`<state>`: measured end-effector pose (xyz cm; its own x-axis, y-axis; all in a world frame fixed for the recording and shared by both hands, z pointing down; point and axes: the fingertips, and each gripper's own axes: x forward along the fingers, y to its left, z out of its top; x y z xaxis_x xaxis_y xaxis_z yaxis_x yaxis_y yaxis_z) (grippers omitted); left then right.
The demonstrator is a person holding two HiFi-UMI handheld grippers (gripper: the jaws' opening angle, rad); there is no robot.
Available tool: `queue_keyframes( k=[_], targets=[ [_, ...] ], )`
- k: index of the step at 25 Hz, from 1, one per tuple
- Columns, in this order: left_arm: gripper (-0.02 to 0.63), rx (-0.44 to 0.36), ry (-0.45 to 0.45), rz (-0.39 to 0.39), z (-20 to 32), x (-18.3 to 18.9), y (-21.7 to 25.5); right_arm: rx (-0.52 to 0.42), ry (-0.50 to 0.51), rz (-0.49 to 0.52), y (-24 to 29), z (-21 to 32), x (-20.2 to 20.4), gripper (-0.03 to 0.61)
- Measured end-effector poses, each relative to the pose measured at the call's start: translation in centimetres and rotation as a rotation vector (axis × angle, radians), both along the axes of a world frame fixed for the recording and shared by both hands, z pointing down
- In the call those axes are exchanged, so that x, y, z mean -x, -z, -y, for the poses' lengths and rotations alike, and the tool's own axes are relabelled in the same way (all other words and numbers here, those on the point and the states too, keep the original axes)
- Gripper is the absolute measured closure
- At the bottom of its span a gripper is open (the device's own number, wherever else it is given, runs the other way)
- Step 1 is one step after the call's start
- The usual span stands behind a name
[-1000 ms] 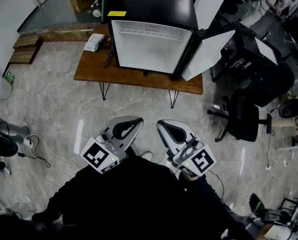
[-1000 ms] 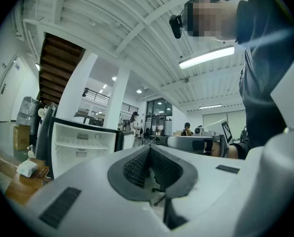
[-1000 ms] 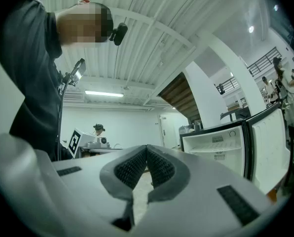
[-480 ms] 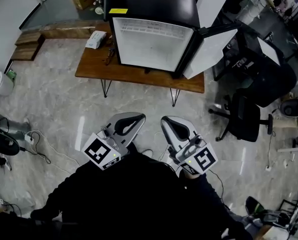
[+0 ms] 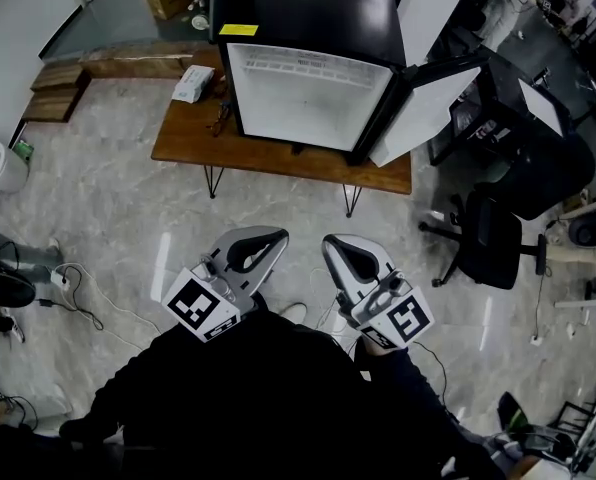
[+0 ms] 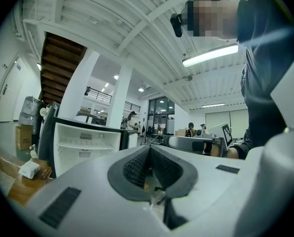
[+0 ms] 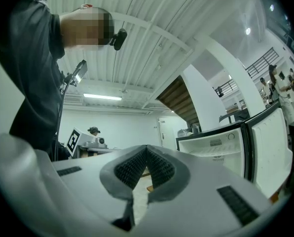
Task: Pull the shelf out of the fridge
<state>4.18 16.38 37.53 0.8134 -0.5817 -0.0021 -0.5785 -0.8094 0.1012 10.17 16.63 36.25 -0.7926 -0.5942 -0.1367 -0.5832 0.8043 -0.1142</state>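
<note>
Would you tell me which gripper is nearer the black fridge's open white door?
Right. The right gripper is below-left of the open white door; the left gripper lies farther left.

Black long-sleeved garment (image 5: 278,398); left gripper (image 5: 273,240) and right gripper (image 5: 330,245) pale grey shells, dark ribbed pads (image 6: 137,168), black-and-white marker cubes (image 5: 200,308)

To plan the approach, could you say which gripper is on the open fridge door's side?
The right gripper; the door hangs open on its side, opposite the left gripper.
</note>
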Motion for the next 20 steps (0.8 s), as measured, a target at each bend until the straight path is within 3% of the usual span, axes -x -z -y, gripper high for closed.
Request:
queue_keyframes(
  k=[14, 20],
  targets=[
    [0.607, 0.025, -0.050, -0.045, 15.2, 6.8, -0.9, 0.105, -0.125, -0.004, -1.7, 15.1, 6.3, 0.572],
    [0.607, 0.038, -0.081, -0.079, 23.3, 9.8, -1.3, 0.163, -0.241, 0.010, -2.6, 22.8, 8.3, 0.572]
  ],
)
